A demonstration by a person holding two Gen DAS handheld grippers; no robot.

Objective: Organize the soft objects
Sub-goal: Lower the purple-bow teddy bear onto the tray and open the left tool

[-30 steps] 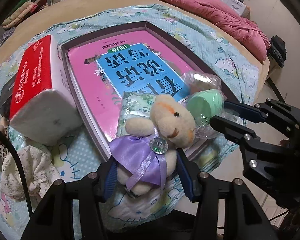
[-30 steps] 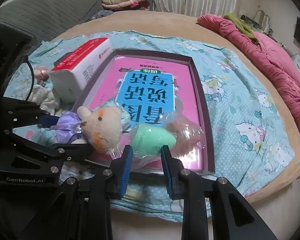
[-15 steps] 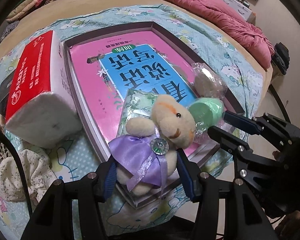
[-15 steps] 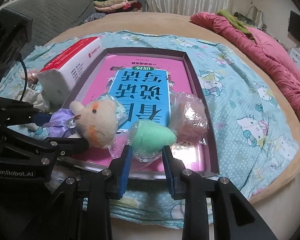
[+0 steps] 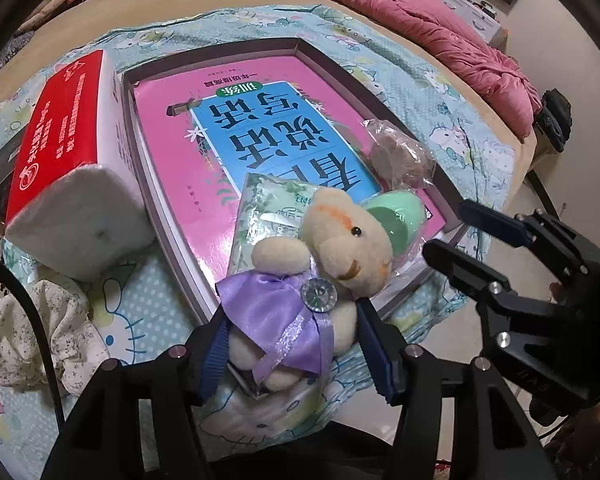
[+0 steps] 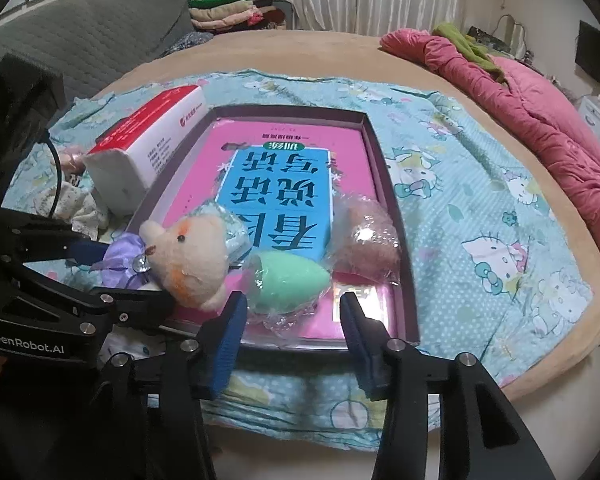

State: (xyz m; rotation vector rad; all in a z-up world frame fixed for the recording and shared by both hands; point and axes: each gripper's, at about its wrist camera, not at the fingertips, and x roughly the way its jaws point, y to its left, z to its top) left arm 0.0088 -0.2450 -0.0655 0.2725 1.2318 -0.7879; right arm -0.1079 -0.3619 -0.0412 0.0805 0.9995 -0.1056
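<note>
A cream plush bear (image 5: 340, 236) with a purple bow lies between the pads of my left gripper (image 5: 292, 320). The jaws are opening, but both pads still touch its sides. Its head rests on a green packet (image 5: 268, 216) in the purple-grey tray (image 6: 392, 216). In the right wrist view, the bear (image 6: 192, 256) is at the left with the left gripper (image 6: 116, 272) around its body. A wrapped green sponge egg (image 6: 288, 284) lies in the tray's near end. My right gripper (image 6: 292, 300) is opening and its pads stand clear of the egg on both sides.
A wrapped brownish sponge (image 6: 370, 236) lies in the tray beside the green one, on a pink book (image 5: 204, 128). A red-and-white tissue pack (image 5: 68, 152) leans on the tray's left side. A floral cloth (image 5: 32, 332) lies nearby. A pink quilt (image 6: 520, 100) is on the right.
My right gripper has let go of the green sponge egg, and its pads have spread wide. The left pads have spread slightly around the bear. Neither hand has shifted much.
</note>
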